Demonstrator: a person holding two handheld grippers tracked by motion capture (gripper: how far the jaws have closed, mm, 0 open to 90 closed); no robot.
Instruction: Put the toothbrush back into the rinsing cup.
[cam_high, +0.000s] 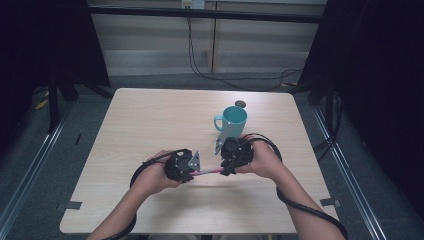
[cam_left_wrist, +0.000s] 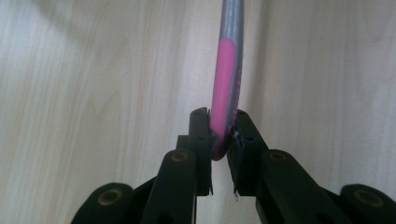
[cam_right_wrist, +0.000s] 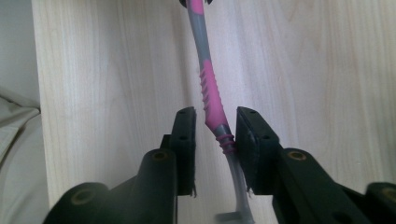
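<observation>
A pink and grey toothbrush (cam_high: 207, 172) hangs level above the table between my two grippers. My left gripper (cam_high: 192, 173) is shut on the end of its handle; in the left gripper view the pink handle (cam_left_wrist: 226, 79) is pinched between the pads (cam_left_wrist: 218, 126). My right gripper (cam_high: 226, 170) faces it from the other side. In the right gripper view the jaws (cam_right_wrist: 217, 114) stand apart around the toothbrush (cam_right_wrist: 210, 91), whose ribbed neck lies against the right-hand pad, with a gap at the other. The clear neck runs back toward the camera.
A teal mug (cam_high: 232, 121) stands upright on the light wooden table (cam_high: 150, 115), just behind my right gripper. A small dark round thing (cam_high: 240, 104) lies behind the mug. Cables trail from both grippers along the person's forearms.
</observation>
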